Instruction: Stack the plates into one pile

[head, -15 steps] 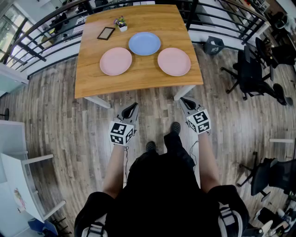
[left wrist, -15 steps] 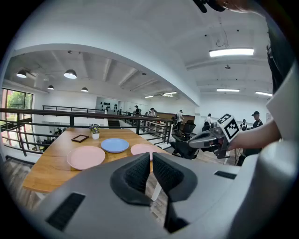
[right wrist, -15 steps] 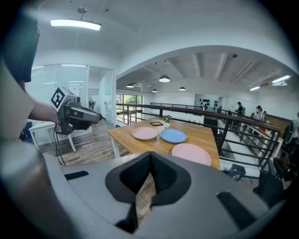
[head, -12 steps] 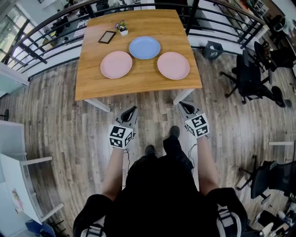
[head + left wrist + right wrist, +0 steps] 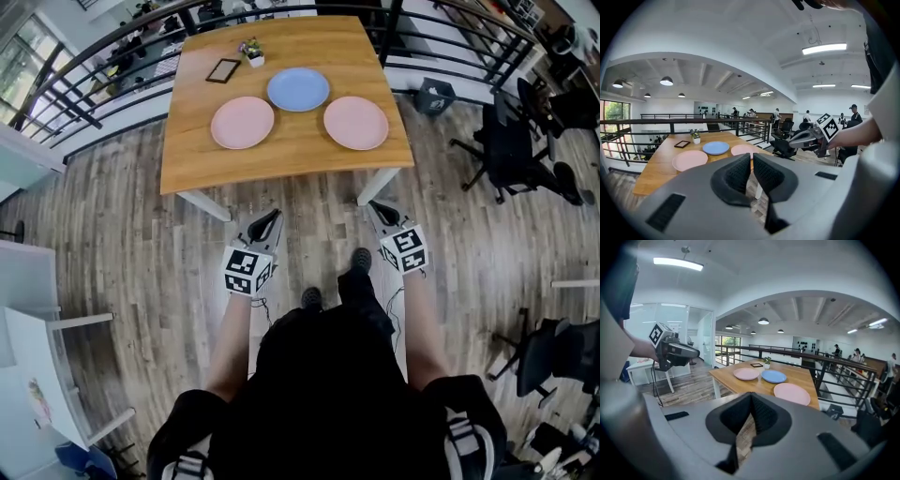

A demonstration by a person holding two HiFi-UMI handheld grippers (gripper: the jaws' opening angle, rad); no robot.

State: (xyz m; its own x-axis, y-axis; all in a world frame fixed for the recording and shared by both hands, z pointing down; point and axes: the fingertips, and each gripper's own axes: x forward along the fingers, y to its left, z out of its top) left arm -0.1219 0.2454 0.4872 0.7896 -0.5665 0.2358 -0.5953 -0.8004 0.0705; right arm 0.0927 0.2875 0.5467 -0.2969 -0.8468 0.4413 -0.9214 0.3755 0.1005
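Left gripper [image 5: 752, 158]: the jaws stand all but pressed together, with only a thin slit between the ribbed pads, and nothing lies between them. Right gripper [image 5: 750, 398]: the jaws are pressed fully together and hold nothing. Both grippers are held out in front of the person, over the grey-brown wood-plank floor [image 5: 112, 234]. They are short of the near edge of the square light-wood table [image 5: 281, 161] and touch neither the table nor anything on it.

Three round plates lie flat and unstacked on the tabletop, each on its own. A pale pink plate [image 5: 242, 123] lies left of centre and a second pale pink plate [image 5: 355, 123] lies right of centre. A light blue plate [image 5: 298, 89] lies between them, set closer to the far edge. Near the far left corner stand a small potted plant in a white pot [image 5: 251, 52] and a dark rectangular frame [image 5: 224, 69] lying flat. A black metal railing [image 5: 84, 89] runs around the far side of the table. A black office chair [image 5: 511, 145] stands on the floor to the right.
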